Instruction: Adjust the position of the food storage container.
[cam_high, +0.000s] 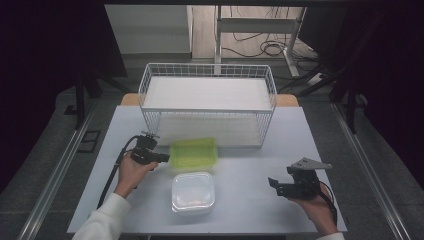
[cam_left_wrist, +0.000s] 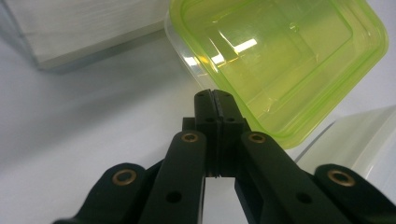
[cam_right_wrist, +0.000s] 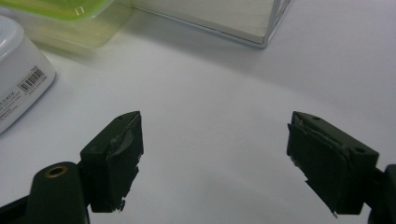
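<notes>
Pinching the rim of the green-lidded container (cam_high: 194, 153) with the left gripper (cam_left_wrist: 215, 100), jaws clenched tight on it, right in front of the wire basket (cam_high: 207, 107); right gripper (cam_right_wrist: 215, 161) sits released; next up, probably lifting it into the basket, keeping it level.

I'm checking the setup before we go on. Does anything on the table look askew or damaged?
The green-lidded container sits tilted, one edge raised off the table, where the left gripper with shut jaws meets its rim. The tape on the right gripper's pads looks frayed and peeling. The white container lies flat.
</notes>
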